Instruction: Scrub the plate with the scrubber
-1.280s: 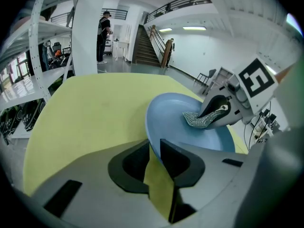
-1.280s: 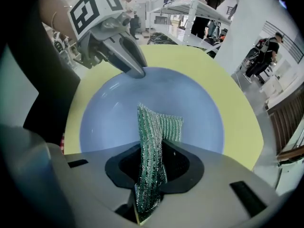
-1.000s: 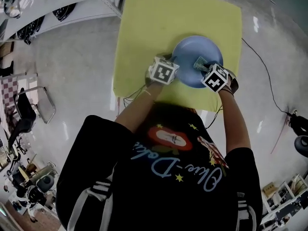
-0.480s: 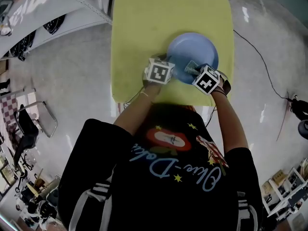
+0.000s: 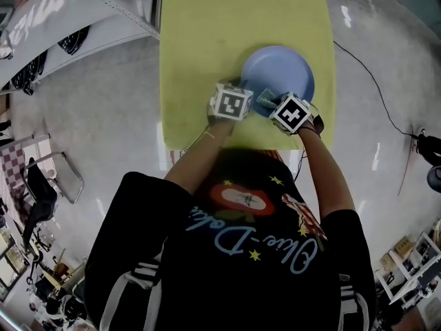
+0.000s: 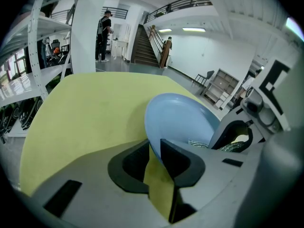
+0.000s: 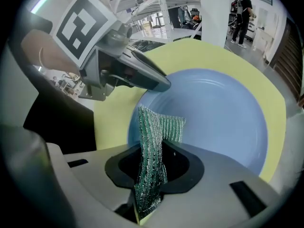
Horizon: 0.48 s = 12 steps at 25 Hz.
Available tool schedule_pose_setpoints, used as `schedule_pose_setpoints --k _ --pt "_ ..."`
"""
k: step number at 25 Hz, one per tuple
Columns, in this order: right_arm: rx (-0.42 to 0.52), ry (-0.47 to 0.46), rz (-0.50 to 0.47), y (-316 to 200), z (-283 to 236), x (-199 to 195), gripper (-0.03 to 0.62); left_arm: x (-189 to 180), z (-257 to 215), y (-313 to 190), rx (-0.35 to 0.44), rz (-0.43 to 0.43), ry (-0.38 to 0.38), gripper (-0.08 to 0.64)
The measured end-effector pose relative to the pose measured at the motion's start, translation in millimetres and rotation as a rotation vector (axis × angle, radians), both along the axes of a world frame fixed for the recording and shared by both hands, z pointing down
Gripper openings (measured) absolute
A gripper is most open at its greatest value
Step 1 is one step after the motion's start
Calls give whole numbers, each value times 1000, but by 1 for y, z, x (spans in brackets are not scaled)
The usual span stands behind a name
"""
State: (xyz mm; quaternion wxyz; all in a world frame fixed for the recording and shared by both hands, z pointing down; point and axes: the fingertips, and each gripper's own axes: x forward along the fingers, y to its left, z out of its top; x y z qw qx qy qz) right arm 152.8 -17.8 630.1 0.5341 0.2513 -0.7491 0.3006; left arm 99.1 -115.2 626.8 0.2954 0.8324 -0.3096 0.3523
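A light blue plate (image 5: 282, 71) lies on the yellow table (image 5: 207, 33). My left gripper (image 6: 153, 148) is shut on the plate's near left rim (image 6: 154, 137), holding that edge. My right gripper (image 7: 152, 163) is shut on a green mesh scrubber (image 7: 156, 132), whose free end rests on the plate (image 7: 218, 108) near its left rim. In the head view both grippers' marker cubes sit side by side at the plate's near edge, the left gripper (image 5: 241, 102) and the right gripper (image 5: 272, 102) close together, with the scrubber (image 5: 267, 98) between them.
The yellow table is square, with shiny grey floor (image 5: 96, 95) all round it. A white shelving rack (image 5: 62, 12) stands to the left. A black cable (image 5: 379, 95) trails across the floor on the right. A person (image 6: 103, 30) stands far off by a staircase.
My right gripper has slid leftward along the plate's near side with the scrubber, closing up on the left gripper, and has rolled a little. The left gripper has kept its hold.
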Motion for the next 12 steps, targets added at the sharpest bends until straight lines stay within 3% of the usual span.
schedule_pose_setpoints --k 7,12 --pt "26 -54 69 -14 -1 -25 71 -1 1 0 -2 20 15 74" --pt "44 -24 58 -16 3 -31 71 -1 3 -3 -5 36 41 78"
